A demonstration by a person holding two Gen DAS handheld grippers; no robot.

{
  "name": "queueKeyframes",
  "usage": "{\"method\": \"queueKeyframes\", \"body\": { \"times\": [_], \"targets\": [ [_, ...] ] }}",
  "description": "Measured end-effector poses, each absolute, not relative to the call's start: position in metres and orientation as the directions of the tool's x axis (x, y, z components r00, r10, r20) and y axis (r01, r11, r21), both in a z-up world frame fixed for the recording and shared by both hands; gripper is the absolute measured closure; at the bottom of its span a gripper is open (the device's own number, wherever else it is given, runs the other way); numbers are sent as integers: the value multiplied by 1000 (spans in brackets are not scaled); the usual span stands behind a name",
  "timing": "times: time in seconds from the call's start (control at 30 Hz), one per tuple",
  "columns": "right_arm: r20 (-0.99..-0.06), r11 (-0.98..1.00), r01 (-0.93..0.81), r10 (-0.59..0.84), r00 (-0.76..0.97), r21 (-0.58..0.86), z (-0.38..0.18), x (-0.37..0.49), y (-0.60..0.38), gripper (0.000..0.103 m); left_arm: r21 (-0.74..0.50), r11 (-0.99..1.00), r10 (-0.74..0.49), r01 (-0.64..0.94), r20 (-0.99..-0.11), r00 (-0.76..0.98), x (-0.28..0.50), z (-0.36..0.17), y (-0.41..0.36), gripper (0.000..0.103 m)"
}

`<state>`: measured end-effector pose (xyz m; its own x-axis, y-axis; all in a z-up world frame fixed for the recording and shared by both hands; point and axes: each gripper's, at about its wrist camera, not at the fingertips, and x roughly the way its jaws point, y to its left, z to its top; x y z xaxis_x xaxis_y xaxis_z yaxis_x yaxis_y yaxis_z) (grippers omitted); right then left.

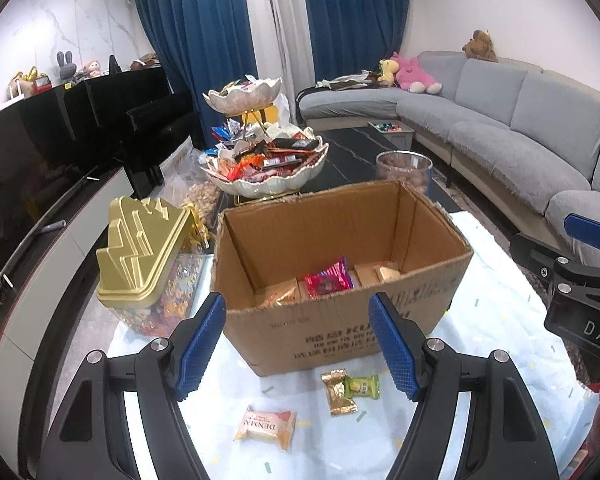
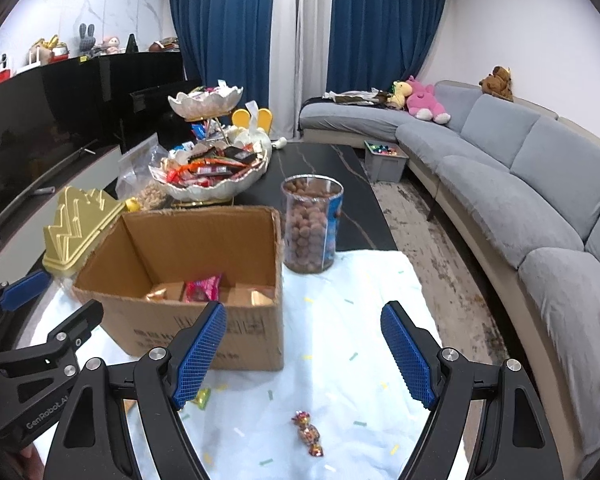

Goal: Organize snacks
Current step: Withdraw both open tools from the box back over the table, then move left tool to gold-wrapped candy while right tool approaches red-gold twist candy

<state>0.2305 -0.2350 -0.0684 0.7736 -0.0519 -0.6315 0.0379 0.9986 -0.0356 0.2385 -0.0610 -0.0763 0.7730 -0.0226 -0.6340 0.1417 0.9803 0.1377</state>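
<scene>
An open cardboard box (image 1: 340,320) stands on the pale cloth, with a pink packet (image 1: 327,281) and several tan packets inside; it also shows in the right wrist view (image 2: 204,328). My left gripper (image 1: 298,340) is open and empty in front of the box. Below it lie a DENMAS packet (image 1: 265,427), a gold candy (image 1: 338,392) and a green candy (image 1: 363,386). My right gripper (image 2: 302,350) is open and empty, above a twisted-wrapper candy (image 2: 309,433). A green candy (image 2: 202,397) peeks out by its left finger.
A gold-lidded clear container (image 1: 140,248) stands left of the box. A two-tier shell dish of snacks (image 1: 266,160) and a bag of nuts (image 1: 198,198) sit behind. A clear jar of brown balls (image 2: 311,224) stands right of the box. Grey sofa (image 2: 520,184) at right.
</scene>
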Motion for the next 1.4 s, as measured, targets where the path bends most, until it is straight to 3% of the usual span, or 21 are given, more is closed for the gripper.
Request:
{"method": "queueKeyframes", "body": {
  "times": [0.6,1.4],
  "targets": [
    [-660,997,69,-74,747,-34,-116,205,-242,23,135,973,-61,185,-625,778,216,-124,-69,30],
    [-689,992,109,-126,713,-68,-185,198,-253,23,142,979,-4,149,-713,702,213,-216,-75,30]
  ]
}}
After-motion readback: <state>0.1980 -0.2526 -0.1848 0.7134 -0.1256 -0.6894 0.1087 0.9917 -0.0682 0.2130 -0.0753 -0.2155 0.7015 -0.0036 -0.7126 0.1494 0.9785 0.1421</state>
